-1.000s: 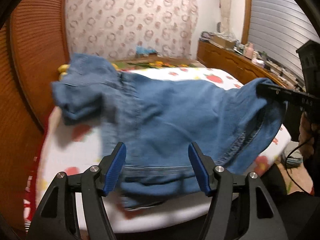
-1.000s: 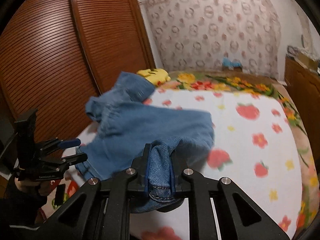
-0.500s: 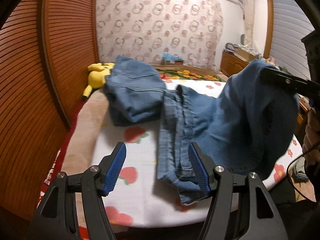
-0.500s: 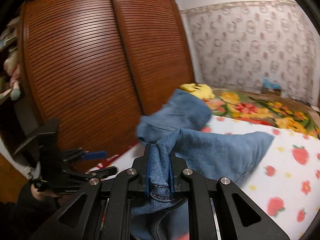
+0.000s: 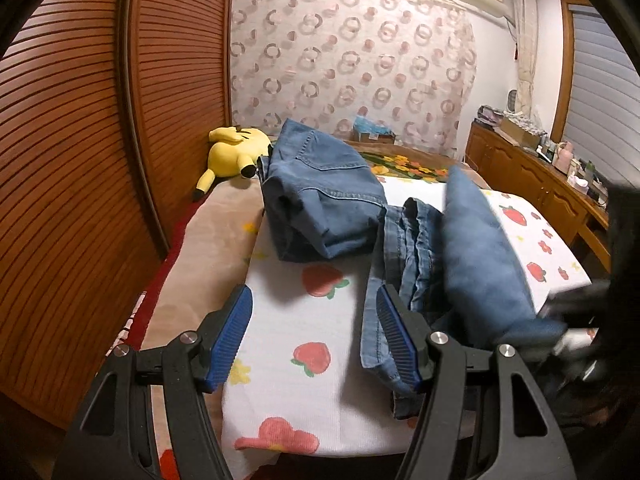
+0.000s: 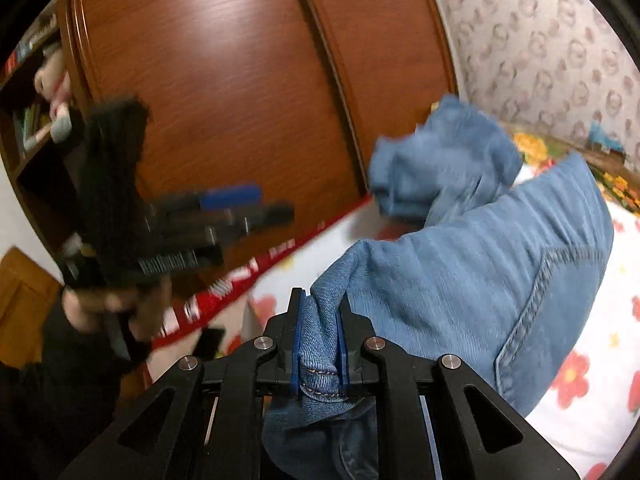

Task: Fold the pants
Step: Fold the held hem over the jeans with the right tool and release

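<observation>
Right gripper (image 6: 320, 344) clamped on blue denim pants' (image 5: 480, 264) hem has swung that leg across the strawberry-print bed (image 5: 304, 320) toward the waist; left gripper (image 5: 312, 336) gapes empty. Fold roughly halfway.

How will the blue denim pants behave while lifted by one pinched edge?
Probably floppy: the blue denim pants sag from the right gripper. Likely fairly heavy, hanging in thick folds. Slipping seems unlikely with the stitched hem clamped.

Blue denim pants (image 5: 476, 252), white strawberry-print sheet (image 5: 304, 320), yellow plush toy (image 5: 234, 154), brown slatted wardrobe (image 5: 80, 160).
</observation>
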